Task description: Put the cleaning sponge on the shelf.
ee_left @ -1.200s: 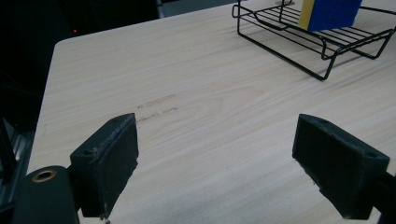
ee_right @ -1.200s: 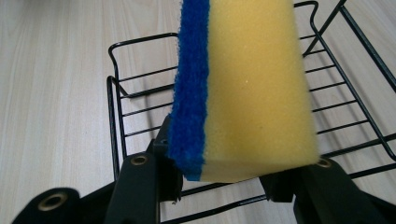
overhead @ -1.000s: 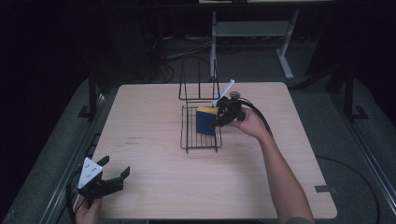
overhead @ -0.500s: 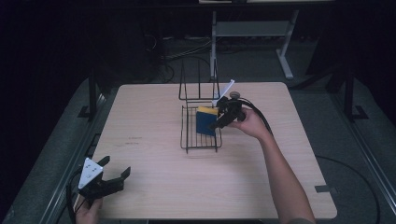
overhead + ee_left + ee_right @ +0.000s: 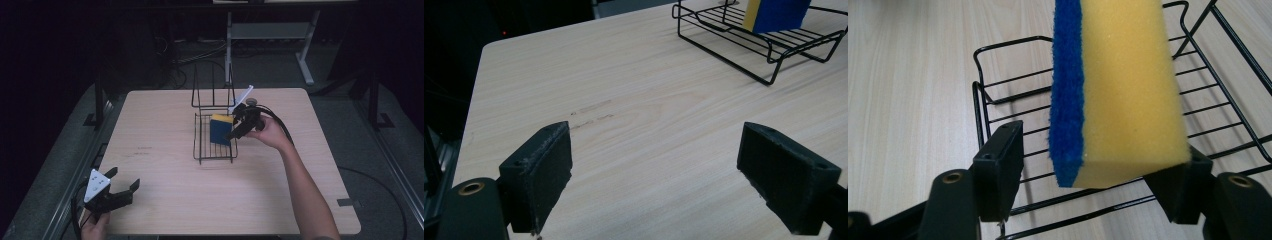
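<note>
Yellow-blue sponge (image 5: 1118, 90) btwn right hand-held gripper (image 5: 1093, 175) jaws, above wire rack (image 5: 998, 100).

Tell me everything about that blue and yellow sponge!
The sponge is a thick yellow foam block with a fuzzy blue scrubby layer on one side. It stands on edge over the black wire rack, between the right gripper's open fingers. One finger seems to touch its yellow side; the blue side has a gap.
</note>
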Action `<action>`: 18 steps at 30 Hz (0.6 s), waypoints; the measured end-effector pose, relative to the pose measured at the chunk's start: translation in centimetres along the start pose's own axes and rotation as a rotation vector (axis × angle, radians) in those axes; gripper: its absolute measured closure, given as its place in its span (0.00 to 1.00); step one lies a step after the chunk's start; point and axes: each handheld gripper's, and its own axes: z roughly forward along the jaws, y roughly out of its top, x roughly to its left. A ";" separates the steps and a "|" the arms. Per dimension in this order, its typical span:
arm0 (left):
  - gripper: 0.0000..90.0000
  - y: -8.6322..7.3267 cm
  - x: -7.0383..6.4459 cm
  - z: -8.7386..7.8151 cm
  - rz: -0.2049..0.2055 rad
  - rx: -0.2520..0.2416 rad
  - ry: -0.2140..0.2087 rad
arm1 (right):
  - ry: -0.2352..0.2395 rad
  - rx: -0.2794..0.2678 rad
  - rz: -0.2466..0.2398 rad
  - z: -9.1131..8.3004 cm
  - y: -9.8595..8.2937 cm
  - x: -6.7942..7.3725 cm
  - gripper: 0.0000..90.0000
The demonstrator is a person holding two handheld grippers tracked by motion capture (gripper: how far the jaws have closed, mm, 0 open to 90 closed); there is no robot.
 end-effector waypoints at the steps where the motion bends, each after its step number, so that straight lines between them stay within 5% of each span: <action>1: 0.15 0.0 0.0 0.0 0.003 0.000 0.001 | -0.007 -0.002 -0.003 -0.1 0.0 0.0 0.38; 18: 0.15 0.1 -0.2 0.1 0.004 0.002 0.002 | -0.017 -0.015 0.025 -1.3 -1.5 0.3 0.31</action>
